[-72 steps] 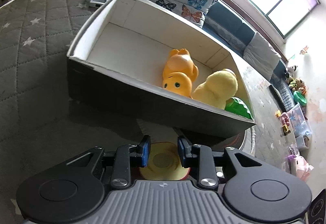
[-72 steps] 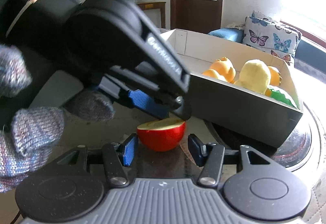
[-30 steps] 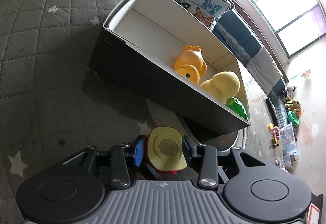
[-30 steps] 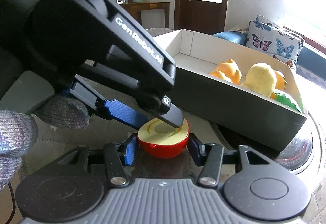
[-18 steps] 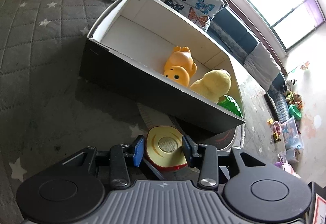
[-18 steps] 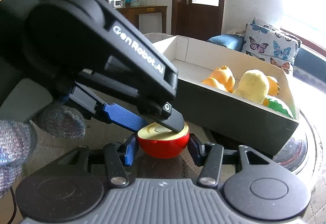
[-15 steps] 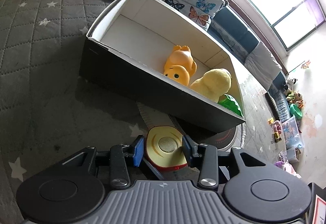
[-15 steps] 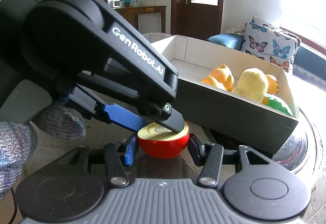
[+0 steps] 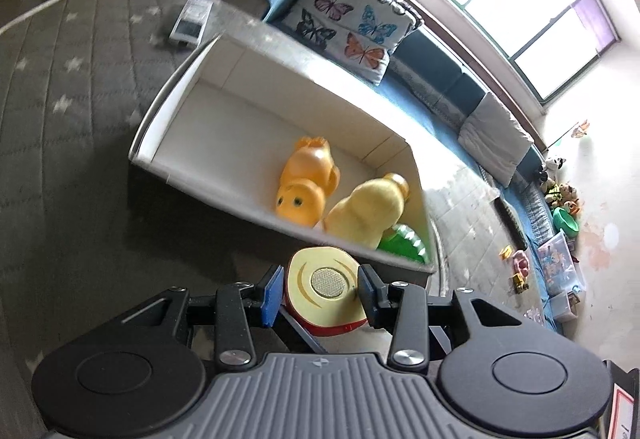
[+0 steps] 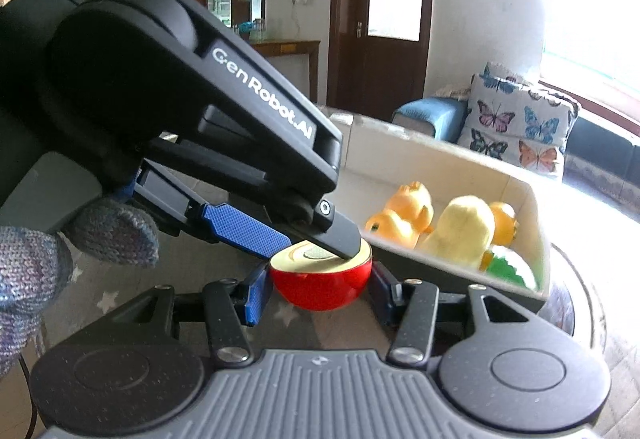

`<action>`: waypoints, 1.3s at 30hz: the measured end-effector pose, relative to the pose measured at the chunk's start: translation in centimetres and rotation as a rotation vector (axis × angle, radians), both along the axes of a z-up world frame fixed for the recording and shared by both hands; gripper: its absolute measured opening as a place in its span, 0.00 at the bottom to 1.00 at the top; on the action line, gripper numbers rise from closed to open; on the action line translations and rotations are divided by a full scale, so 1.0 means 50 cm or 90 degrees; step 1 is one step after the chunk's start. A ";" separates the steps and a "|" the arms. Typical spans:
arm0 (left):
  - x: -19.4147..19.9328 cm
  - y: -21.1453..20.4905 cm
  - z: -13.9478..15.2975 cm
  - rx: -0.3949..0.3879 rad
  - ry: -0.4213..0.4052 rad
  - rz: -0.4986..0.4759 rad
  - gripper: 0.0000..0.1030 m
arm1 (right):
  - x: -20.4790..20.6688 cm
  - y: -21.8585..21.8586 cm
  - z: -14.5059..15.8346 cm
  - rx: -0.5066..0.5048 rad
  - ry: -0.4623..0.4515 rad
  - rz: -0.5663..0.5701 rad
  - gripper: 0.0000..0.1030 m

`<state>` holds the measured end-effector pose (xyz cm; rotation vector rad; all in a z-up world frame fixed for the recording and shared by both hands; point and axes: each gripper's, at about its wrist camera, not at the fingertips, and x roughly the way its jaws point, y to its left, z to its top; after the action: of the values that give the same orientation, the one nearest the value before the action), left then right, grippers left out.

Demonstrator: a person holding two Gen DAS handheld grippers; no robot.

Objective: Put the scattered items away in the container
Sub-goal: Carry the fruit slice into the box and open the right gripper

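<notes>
red toy apple half (image 9: 325, 291) clamped in left gripper (image 9: 320, 289), just short of the box (image 9: 224, 107). right gripper (image 10: 316, 289) spread around it, not gripping. orange duck (image 9: 306, 181), yellow duck (image 9: 366, 213), green toy (image 9: 404, 249) already boxed; apple left.

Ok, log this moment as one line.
left gripper: shut on apple half | right gripper: open, fingers flanking apple half | box: holds orange toy, yellow duck, green toy

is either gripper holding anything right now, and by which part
The left gripper holds the red toy apple half, fingers clamped on opposite sides of its rim. The right gripper looks open, flanking it.
</notes>
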<state>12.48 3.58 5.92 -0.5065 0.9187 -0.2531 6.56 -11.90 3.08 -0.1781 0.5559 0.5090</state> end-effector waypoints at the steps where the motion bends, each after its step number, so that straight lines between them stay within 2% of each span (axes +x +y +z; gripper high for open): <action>1: 0.006 -0.003 0.007 0.004 -0.007 -0.002 0.42 | 0.005 -0.001 0.005 0.001 -0.004 -0.001 0.51; 9: 0.070 -0.021 0.031 0.014 -0.040 -0.016 0.42 | 0.084 -0.019 0.034 0.024 -0.018 -0.028 0.51; 15: 0.121 -0.026 0.012 0.003 -0.030 -0.025 0.42 | 0.131 -0.025 0.024 0.021 -0.011 -0.048 0.51; 23: 0.152 -0.019 -0.025 0.006 -0.010 -0.012 0.41 | 0.174 -0.039 -0.008 0.027 0.021 -0.070 0.52; 31: 0.153 -0.014 -0.035 0.030 -0.014 -0.009 0.41 | 0.183 -0.054 -0.014 0.032 0.027 -0.070 0.52; 35: 0.144 -0.016 -0.035 0.044 -0.018 -0.008 0.42 | 0.173 -0.062 -0.007 0.034 0.020 -0.070 0.58; 39: 0.133 -0.016 -0.030 0.053 -0.024 -0.008 0.42 | 0.165 -0.067 0.001 0.031 0.011 -0.068 0.59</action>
<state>19.14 2.76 4.40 -0.4180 0.8924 -0.2341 14.79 -15.27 3.15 -0.0968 0.5665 0.4204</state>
